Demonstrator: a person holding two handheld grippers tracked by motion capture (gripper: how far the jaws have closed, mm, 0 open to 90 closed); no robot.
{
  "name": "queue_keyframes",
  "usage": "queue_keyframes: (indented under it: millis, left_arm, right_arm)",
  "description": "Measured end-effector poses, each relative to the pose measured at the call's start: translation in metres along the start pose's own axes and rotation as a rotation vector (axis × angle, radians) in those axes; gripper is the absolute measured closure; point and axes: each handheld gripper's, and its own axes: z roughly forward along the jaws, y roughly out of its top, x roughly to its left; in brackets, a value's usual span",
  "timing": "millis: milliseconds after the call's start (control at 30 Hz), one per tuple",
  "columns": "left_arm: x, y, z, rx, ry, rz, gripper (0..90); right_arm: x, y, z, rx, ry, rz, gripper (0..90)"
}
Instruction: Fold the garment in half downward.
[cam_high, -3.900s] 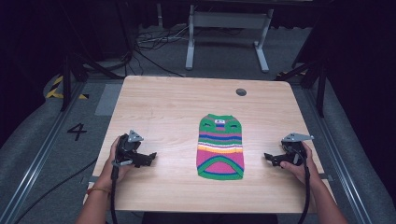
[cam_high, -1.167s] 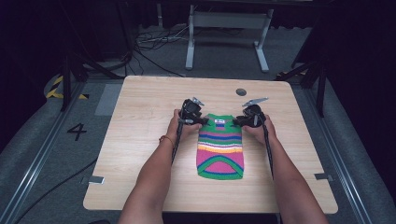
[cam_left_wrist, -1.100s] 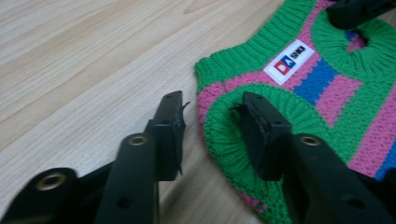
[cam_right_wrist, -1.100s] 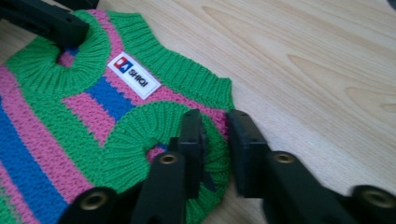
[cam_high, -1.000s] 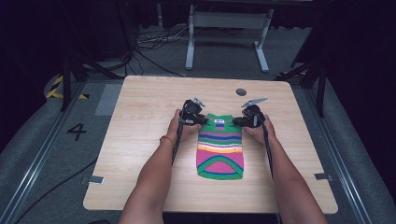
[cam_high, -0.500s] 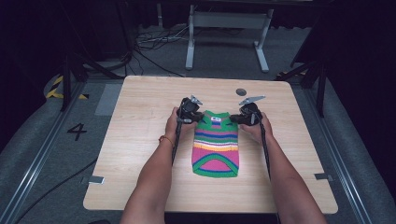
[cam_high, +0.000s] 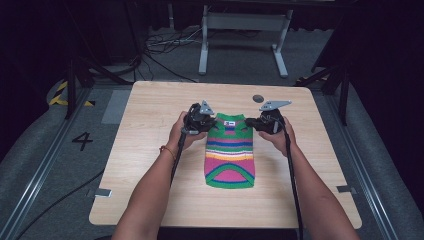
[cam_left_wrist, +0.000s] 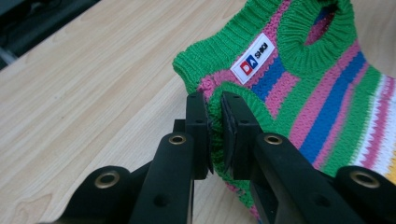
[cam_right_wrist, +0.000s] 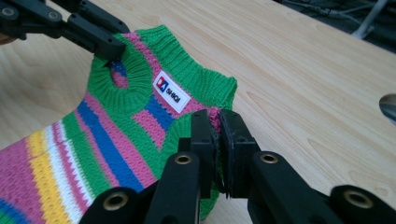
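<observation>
The small striped knitted sweater (cam_high: 230, 152), green-edged with pink, blue, white and yellow bands, lies flat in the middle of the pale wooden worktop (cam_high: 150, 120), its neck toward the far side. The left gripper (cam_left_wrist: 214, 122) pinches the green rib at the sweater's far left shoulder, and the right gripper (cam_right_wrist: 217, 135) pinches the far right shoulder.

I think the thin bites on the edge may slip if the two hands pull apart too hard, or the knit may stretch unevenly.

Compared with half a second ago, the sweater sits slightly nearer and to the right, and both hands are a little lower.
</observation>
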Motion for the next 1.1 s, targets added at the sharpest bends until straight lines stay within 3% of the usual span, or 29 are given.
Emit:
queue_keyframes:
  millis: [333, 633, 933, 1100]
  left_arm:
    - [-0.016, -0.006, -0.025, -0.038, 0.013, 0.086, 82.0]
    - [-0.038, -0.022, -0.04, -0.044, 0.003, 0.197, 80.7]
    - [-0.053, -0.041, -0.049, -0.053, -0.056, 0.204, 80.8]
    - [-0.065, -0.052, -0.053, -0.053, -0.085, 0.216, 80.5]
  right_arm:
    - [0.022, -0.006, -0.019, -0.061, 0.052, -0.065, 85.3]
    - [0.039, -0.022, -0.039, -0.11, 0.105, -0.108, 85.3]
    - [0.055, -0.04, -0.049, -0.098, 0.175, -0.148, 85.0]
    - [0.066, -0.052, -0.052, -0.047, 0.189, -0.183, 84.9]
